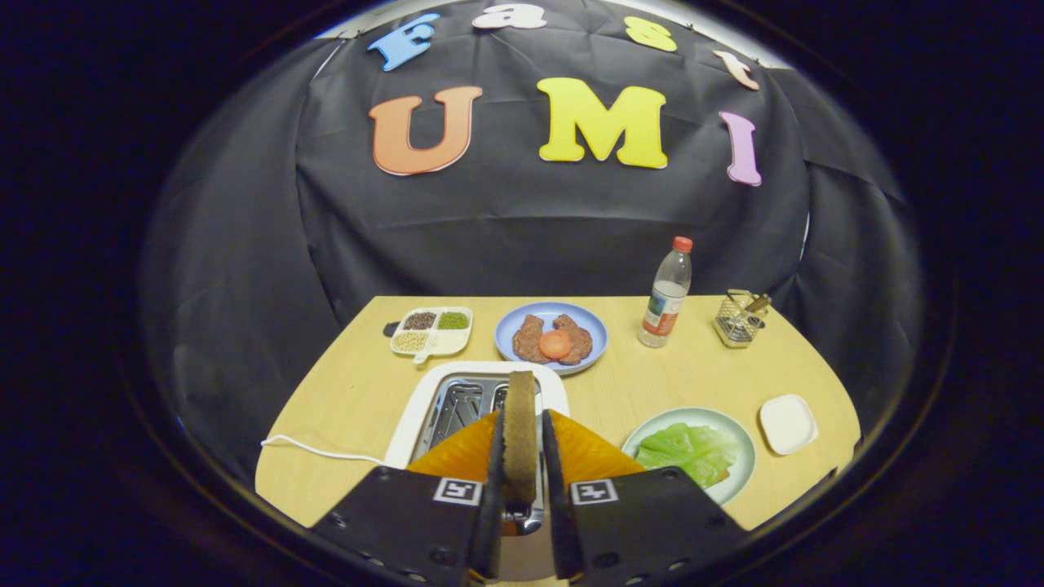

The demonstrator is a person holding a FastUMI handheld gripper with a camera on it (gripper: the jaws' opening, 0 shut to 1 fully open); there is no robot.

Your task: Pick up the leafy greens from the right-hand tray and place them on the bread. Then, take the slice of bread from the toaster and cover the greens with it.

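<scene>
Gripper view — fingers (494, 456) clamp bread slice (519, 432) above toaster (424, 416); labels unreadable

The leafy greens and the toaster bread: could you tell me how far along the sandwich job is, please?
Nothing looks done: the leafy greens lie on their green plate, beside the toaster. In hand: the gripper has a slice of bread upright between its fingers, above the toaster slot; a firm pinch can't be confirmed. Left: greens onto bread, then the covering slice.
</scene>
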